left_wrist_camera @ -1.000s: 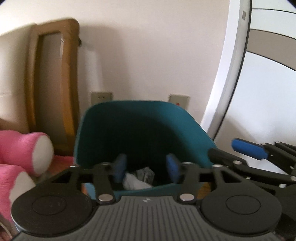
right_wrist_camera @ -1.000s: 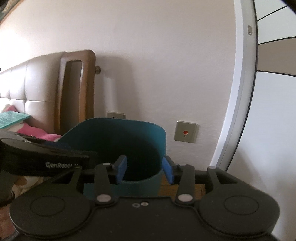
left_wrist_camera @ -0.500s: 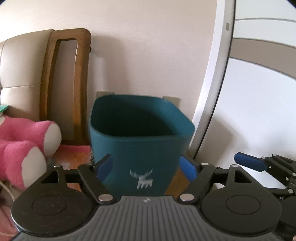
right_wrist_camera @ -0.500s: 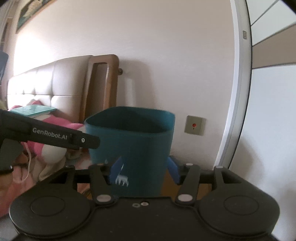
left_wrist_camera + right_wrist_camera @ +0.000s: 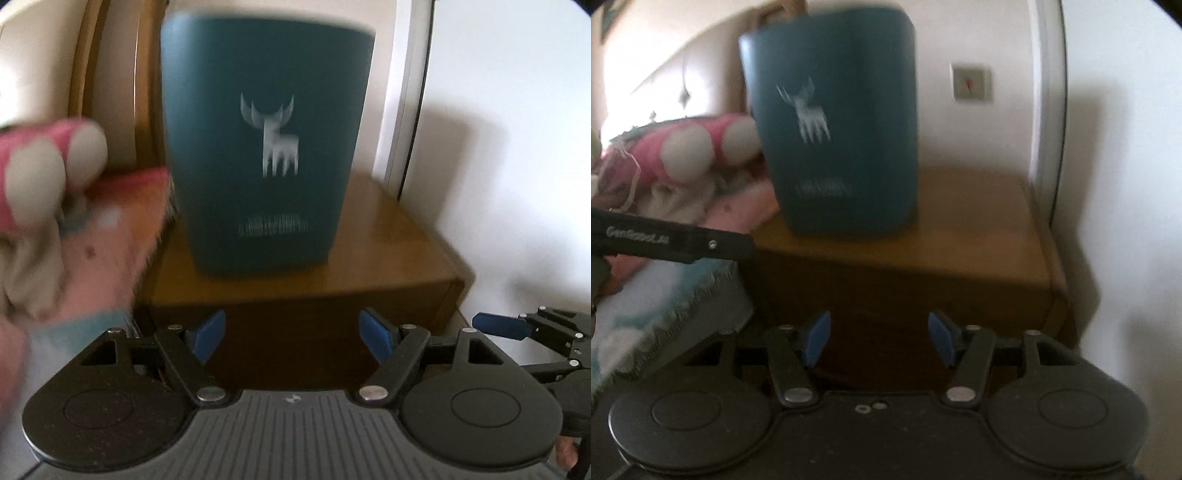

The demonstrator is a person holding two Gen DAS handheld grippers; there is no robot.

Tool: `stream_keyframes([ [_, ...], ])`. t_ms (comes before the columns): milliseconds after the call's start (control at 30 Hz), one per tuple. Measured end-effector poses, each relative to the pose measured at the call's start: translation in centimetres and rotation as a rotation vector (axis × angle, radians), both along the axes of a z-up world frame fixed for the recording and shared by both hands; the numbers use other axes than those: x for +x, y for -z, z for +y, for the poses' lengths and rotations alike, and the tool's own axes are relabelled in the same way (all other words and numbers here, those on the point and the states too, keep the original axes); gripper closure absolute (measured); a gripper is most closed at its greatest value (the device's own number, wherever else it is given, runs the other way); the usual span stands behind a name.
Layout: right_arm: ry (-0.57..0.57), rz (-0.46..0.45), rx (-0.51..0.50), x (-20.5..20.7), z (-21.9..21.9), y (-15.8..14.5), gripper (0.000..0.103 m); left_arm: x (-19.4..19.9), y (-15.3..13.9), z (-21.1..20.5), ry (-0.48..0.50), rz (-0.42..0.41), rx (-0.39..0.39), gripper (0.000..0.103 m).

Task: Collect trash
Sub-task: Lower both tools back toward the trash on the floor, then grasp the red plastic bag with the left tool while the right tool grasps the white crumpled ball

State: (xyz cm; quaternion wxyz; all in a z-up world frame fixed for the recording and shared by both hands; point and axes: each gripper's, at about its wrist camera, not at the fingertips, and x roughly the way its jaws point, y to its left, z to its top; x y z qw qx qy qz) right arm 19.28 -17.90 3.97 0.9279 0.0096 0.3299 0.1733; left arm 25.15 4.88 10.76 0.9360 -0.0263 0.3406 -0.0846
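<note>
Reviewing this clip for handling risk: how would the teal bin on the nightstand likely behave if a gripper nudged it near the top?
The teal bin stands tall on a base narrower than its rim, so a high push would probably tip it. It looks like stiff, smooth plastic, likely light, and may slide on the wooden nightstand.

Teal bin (image 5: 264, 147) on wooden nightstand (image 5: 373, 251)

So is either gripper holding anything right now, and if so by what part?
Nothing is held. The left gripper and right gripper are both open and empty, in front of the nightstand, apart from the teal bin on it.
</note>
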Motion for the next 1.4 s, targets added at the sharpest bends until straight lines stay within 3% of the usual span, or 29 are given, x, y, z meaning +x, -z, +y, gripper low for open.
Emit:
stream_keyframes([
  [167,0.022,0.075,-0.025,-0.6,-0.4,5.6,0.045,-0.6,6.4,-0.2,-0.03,0.075,-0.045,0.024],
  [467,0.029,0.294,-0.062,-3.5,-0.6,19.2,0.044,-3.7,19.0,-0.5,-0.027,0.189,-0.021,0.018],
  [567,0.024,0.353,-0.078,-4.1,-0.5,23.0,0.045,-4.7,23.7,-0.7,-0.013,0.238,0.005,0.0],
  [600,0.022,0.371,-0.083,-4.3,-0.5,24.3,0.045,-5.0,25.4,-0.7,-0.009,0.258,0.016,0.0],
  [767,0.047,0.487,-0.066,-4.2,-0.6,30.8,0.044,-5.6,33.8,-1.7,0.075,0.398,0.075,0.0],
  [900,0.048,0.575,-0.061,-3.9,-0.6,35.4,0.045,-6.4,39.1,-2.6,0.142,0.459,0.115,0.0],
  [1133,0.088,0.696,-0.008,-3.5,-0.4,41.1,0.045,-6.9,45.2,-4.6,0.252,0.502,0.214,0.0],
  [1400,0.133,0.756,0.04,-2.2,0.1,44.6,0.046,-7.0,48.4,-6.7,0.333,0.508,0.257,0.0],
])
